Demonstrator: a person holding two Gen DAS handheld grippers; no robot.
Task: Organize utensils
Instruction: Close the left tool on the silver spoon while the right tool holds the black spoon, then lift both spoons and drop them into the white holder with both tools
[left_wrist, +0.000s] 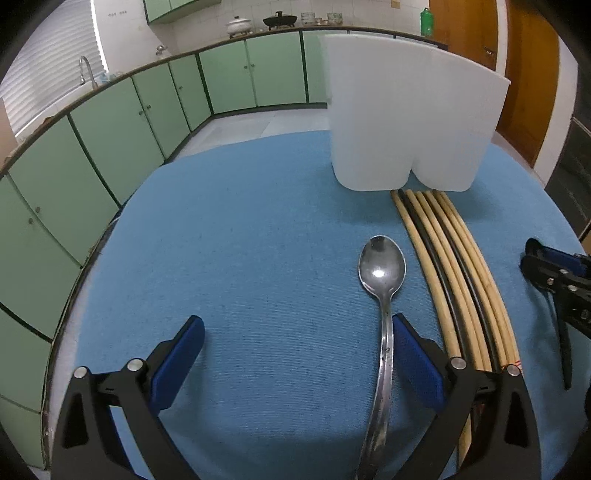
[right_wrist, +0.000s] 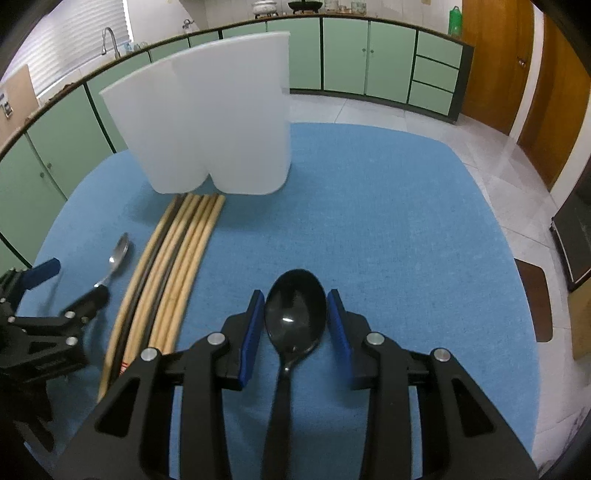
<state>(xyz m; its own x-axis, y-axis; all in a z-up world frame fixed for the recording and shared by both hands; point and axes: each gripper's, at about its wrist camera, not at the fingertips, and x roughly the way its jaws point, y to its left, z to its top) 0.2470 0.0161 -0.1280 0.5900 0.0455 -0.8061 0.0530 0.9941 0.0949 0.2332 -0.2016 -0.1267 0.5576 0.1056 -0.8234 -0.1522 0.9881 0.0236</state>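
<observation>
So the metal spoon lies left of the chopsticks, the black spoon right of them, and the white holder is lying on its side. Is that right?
Not quite. The white holder stands upright at the far end of the chopsticks, as the right wrist view shows. The rest holds: the metal spoon lies left of them, the black spoon right.

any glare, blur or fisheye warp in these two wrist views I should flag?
Left wrist view: strong barrel warp, the counter edge bows and the chopsticks curve; a bright hotspot sits on the metal spoon bowl; corners are vignetted black. Right wrist view: same warp; a small highlight on the black spoon bowl; the left gripper at the frame edge looks smeared; the white holder looks soft.
</observation>
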